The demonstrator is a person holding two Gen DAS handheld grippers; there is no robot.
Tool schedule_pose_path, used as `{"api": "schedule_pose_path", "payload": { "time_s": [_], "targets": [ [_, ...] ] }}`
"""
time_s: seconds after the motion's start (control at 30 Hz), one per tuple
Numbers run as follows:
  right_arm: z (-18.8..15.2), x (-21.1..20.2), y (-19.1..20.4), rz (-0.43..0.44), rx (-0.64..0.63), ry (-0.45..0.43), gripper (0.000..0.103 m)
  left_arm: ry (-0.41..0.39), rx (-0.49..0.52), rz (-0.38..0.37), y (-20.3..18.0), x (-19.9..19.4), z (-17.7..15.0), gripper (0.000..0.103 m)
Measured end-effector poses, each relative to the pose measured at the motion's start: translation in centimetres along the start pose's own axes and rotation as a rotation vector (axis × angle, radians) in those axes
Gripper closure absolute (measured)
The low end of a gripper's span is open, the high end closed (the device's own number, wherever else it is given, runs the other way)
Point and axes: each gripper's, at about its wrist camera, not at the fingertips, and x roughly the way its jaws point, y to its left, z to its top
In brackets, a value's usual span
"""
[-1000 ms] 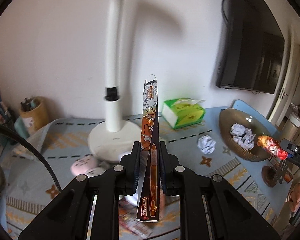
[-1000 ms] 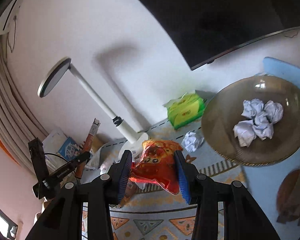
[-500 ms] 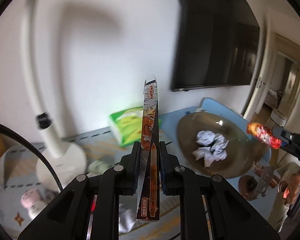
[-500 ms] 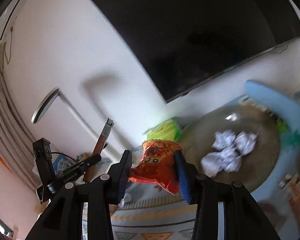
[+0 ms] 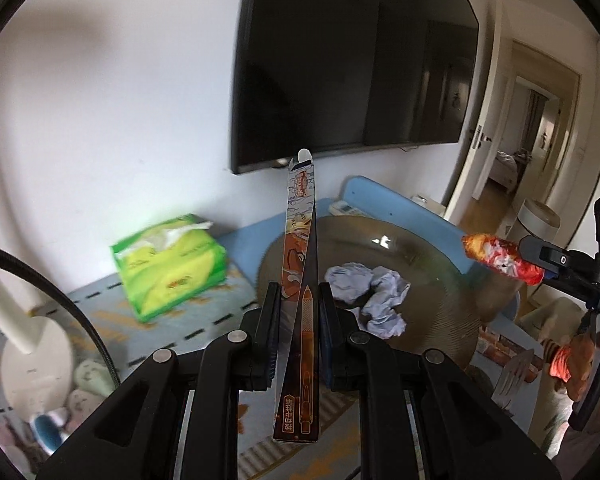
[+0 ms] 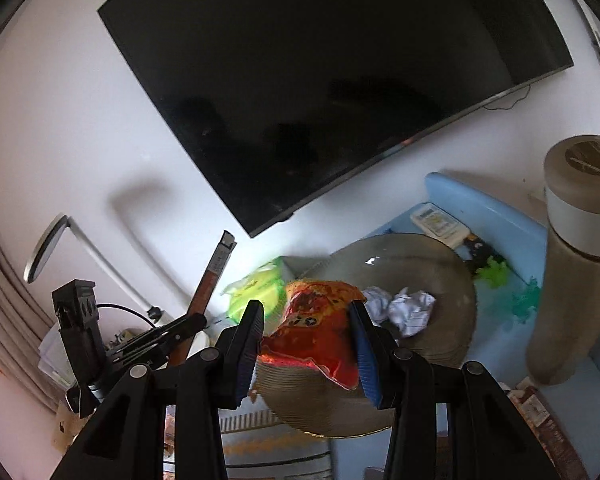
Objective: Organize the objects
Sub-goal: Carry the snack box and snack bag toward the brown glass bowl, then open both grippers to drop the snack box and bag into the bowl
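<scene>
Left gripper (image 5: 299, 312) pinches a flattened pen box (image 5: 300, 280), upright, over the bowl's (image 5: 428, 280) near edge. Right gripper (image 6: 308, 332) clamps a red snack bag (image 6: 316, 332) above the bowl; crumpled paper (image 5: 366, 298) lies inside. Tissue box (image 5: 170, 264) sits left.

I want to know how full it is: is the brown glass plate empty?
Not empty. Crumpled paper balls lie in the brown glass plate.
</scene>
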Motion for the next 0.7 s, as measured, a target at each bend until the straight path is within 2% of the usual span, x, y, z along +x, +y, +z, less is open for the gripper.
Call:
{"api": "schedule_pose_path", "payload": {
  "time_s": [0.33,0.47,0.57,0.6,0.63,0.7],
  "targets": [
    [0.3,1.1,-2.1,-0.053,0.025,0.012,0.06,0.055,0.022,-0.042,-1.2,3.8,-0.1,0.089],
    [0.5,1.8,-2.5,-0.072,0.021,0.025,0.06,0.074,0.002,-0.063,-1.2,5.4,-0.1,0.089],
    [0.4,2.0,-2.5,-0.085,0.016,0.024,0.06,0.12,0.007,-0.076,-1.4,6.8,-0.3,0.086],
    [0.4,2.1,-2.5,-0.083,0.015,0.024,0.06,0.147,0.005,-0.08,-1.5,7.3,-0.4,0.081],
    [0.3,2.1,-2.5,-0.075,0.021,0.032,0.06,0.188,-0.008,-0.098,-1.4,8.1,-0.6,0.066],
    [0.1,2.3,-2.5,-0.072,0.028,0.041,0.06,0.271,-0.046,-0.164,-1.2,9.6,-1.1,0.006]
  ]
}}
